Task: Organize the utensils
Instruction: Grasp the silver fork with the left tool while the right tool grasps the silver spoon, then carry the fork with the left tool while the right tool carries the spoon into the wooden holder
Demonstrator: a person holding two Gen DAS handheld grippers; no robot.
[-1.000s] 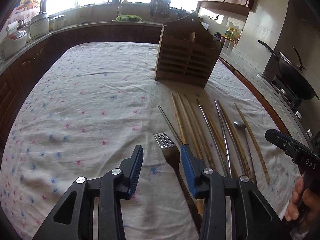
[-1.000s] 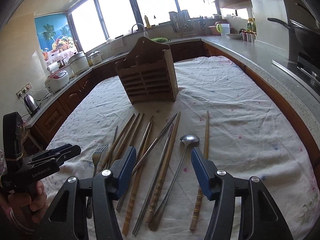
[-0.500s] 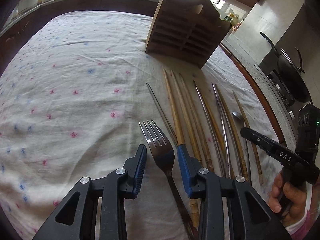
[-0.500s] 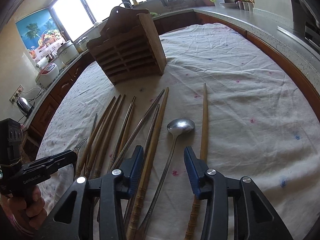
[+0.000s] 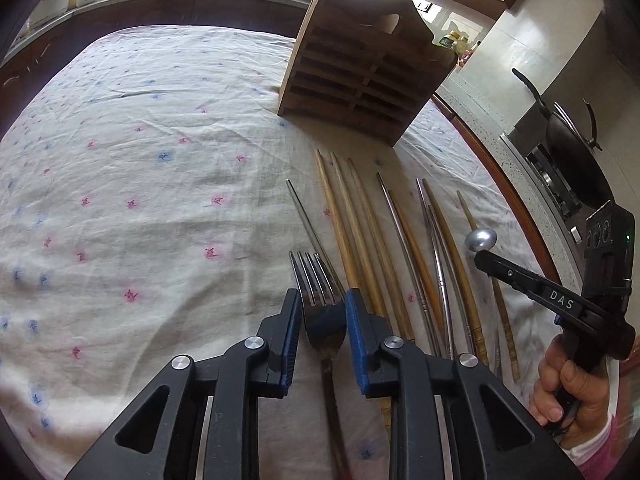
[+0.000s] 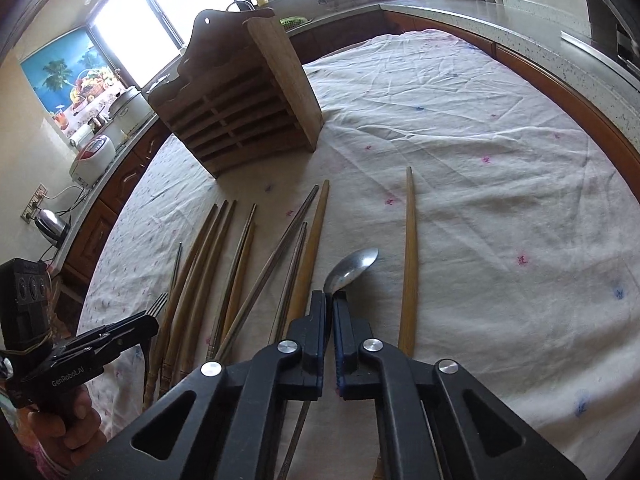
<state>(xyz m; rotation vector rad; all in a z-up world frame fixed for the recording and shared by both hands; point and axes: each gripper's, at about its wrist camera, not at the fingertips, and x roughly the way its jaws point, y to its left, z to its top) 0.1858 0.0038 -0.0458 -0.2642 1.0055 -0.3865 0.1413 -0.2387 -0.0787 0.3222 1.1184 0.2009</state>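
Left fingers (image 5: 294, 320) pinch the fork (image 5: 320, 300) neck — right fingers (image 6: 318, 320) pinch the spoon (image 6: 352, 270) handle.

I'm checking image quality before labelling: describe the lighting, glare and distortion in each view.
Left wrist view: blown-out window glare along the top, the slatted wooden utensil rack backlit and dark, fisheye curving the white floral tablecloth. Right wrist view: overexposed windows upper left, the counter bowed, the steel spoon catching soft glare.
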